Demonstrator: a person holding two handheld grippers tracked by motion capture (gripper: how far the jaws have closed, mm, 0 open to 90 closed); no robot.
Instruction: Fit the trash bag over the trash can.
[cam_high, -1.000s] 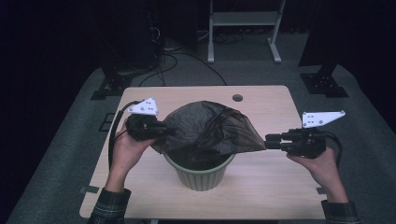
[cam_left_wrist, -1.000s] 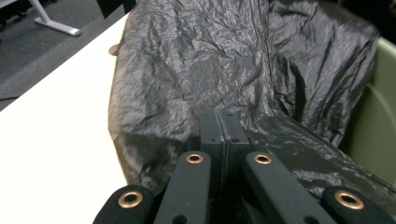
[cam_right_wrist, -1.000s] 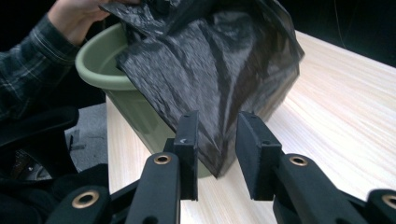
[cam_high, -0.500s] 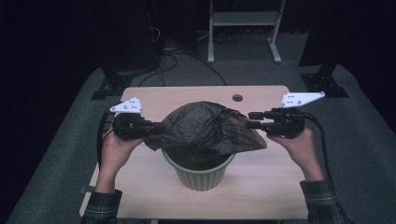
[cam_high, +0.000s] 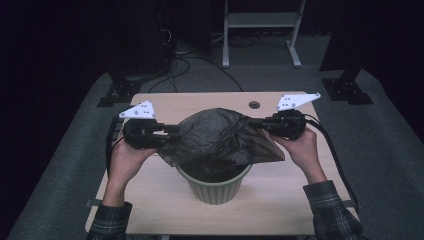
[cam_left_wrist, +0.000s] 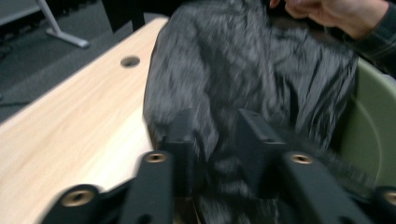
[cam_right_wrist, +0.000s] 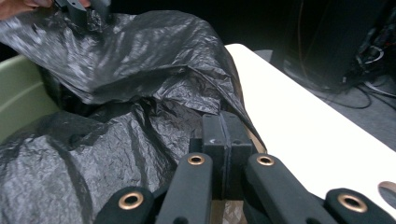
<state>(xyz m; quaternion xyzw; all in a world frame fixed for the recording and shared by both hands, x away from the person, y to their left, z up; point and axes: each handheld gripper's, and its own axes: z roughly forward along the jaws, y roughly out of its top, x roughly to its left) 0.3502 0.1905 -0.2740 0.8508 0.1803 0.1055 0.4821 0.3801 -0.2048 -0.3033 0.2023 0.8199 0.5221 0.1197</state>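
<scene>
A black plastic bag (cam_high: 220, 137) lies crumpled over a pale green bin (cam_high: 215, 187) at the middle of the wooden table (cam_high: 280, 200). My left gripper (cam_high: 172, 131) is at the bag's left edge. In the left gripper view its jaws (cam_left_wrist: 217, 121) have just been opening and stand apart, with bunched bag film (cam_left_wrist: 243, 70) loose between them. My right gripper (cam_high: 252, 121) is at the bag's upper right edge. In the right gripper view its jaws (cam_right_wrist: 223, 122) have just closed, pads together on a fold of the bag (cam_right_wrist: 130, 70).
A round cable hole (cam_high: 254, 105) sits in the table's far edge. Behind the table are a white stand (cam_high: 260, 30), dark equipment and floor cables (cam_high: 185, 55). The bin's green wall (cam_left_wrist: 369, 135) is close on the right in the left gripper view.
My right hand has moved in from the table's right side to the bag's upper right edge and its jaws have shut there. The left gripper's jaws have parted; that hand stayed put.
</scene>
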